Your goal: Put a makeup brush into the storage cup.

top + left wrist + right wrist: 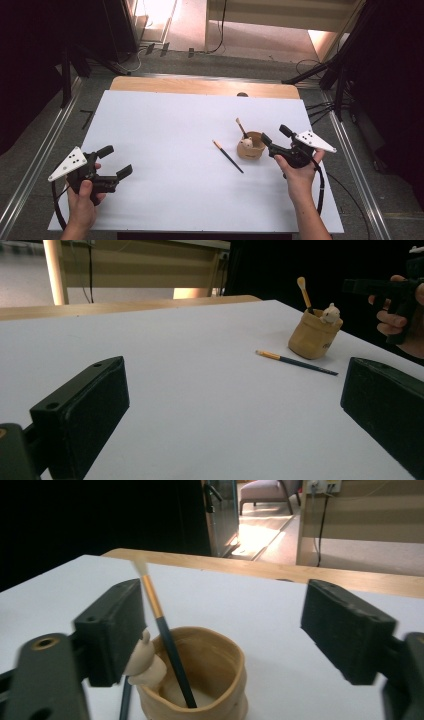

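Right gripper [270,137] hovers just beside the clay pot [251,146], jaws spread wide, nothing between the pads. One brush [165,640] stands tilted inside the pot; a second brush [228,156] lies flat on the white table [165,150] just left of it. Left gripper [116,161] sits well apart, jaws apart, empty.
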The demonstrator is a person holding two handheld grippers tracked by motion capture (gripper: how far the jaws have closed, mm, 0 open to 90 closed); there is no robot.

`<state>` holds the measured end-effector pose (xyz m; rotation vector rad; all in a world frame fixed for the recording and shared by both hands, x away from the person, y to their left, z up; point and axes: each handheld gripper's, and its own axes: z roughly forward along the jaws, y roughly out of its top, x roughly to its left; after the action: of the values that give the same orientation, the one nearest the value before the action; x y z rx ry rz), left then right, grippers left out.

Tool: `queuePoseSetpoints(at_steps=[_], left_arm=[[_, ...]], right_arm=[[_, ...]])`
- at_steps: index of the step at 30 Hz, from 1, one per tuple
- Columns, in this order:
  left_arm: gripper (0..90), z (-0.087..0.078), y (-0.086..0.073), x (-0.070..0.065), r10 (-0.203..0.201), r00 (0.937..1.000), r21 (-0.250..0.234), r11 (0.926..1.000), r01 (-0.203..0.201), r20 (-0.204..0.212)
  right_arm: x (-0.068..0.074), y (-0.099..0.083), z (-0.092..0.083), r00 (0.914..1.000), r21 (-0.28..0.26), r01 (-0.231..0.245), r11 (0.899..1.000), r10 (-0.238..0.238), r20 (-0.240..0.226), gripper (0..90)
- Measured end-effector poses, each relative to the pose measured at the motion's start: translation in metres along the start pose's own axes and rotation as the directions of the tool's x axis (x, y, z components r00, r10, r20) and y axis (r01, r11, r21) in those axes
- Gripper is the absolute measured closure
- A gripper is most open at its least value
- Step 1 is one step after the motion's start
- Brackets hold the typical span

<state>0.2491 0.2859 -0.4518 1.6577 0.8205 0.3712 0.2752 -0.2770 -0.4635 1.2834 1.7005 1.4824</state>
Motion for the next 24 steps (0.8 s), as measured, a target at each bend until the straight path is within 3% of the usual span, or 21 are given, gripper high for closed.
queuePoseSetpoints(at_steps=[7,18,24], left_arm=[[0.0,0.001,0.000,0.000,-0.002,1.0000,-0.002,1.0000,0.002,0.003],[0.0,0.002,0.000,0.000,-0.002,1.0000,0.003,1.0000,0.002,0.002],[0.0,0.000,-0.002,0.000,0.006,1.0000,0.003,1.0000,-0.006,0.004]], right_arm=[[-0.001,0.000,-0.011,0.9992,-0.011,0.036,0.999,-0.036,0.016,10.2],[0.003,0.001,-0.026,0.9969,0.049,0.077,0.996,-0.078,0.010,3.2],[0.007,0.002,-0.031,0.9968,0.055,0.080,0.995,-0.080,-0.003,1.1]])
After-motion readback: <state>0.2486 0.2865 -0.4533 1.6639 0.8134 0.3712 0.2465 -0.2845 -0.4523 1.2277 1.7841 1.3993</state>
